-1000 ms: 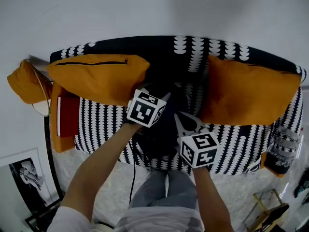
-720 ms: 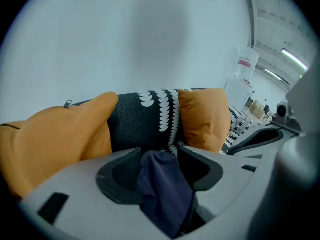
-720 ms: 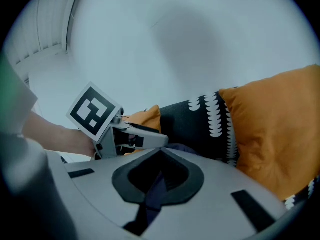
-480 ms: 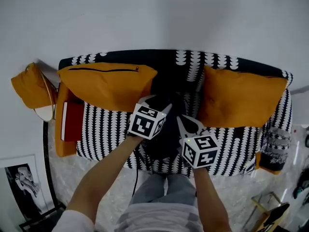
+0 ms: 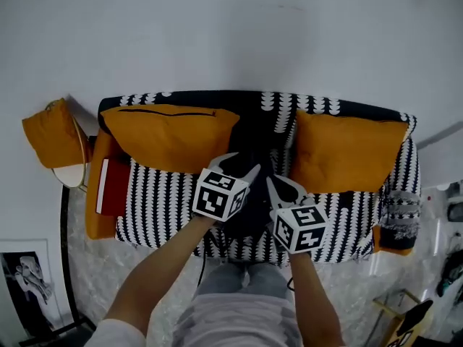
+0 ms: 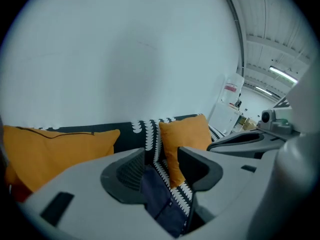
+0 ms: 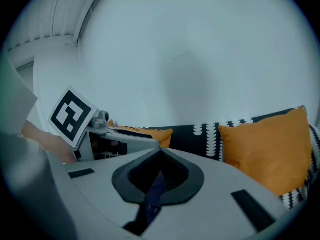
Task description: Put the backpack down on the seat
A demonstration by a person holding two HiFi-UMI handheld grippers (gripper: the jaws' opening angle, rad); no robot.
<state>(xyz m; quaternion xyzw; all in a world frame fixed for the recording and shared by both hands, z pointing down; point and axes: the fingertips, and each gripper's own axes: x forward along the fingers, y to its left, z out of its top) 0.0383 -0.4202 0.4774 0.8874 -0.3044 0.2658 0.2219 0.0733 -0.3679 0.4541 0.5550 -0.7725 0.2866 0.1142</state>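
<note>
Now, backpack (image 5: pixel 251 207) tight inside left gripper (image 6: pixel 157 168) and right gripper (image 7: pixel 158 173).

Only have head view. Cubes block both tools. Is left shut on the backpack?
Observer: Yes. Left gripper view: the left tool is shut on a thick fold of the dark blue backpack.
Operator: Right one?
Observer: Right gripper view: the right tool pinches a thin edge of the same fabric.
Operator: Is it down yet?
Observer: Cannot tell. In the left gripper view the fabric hangs below the jaws in front of the patterned seat, and its bottom is out of frame.
</note>
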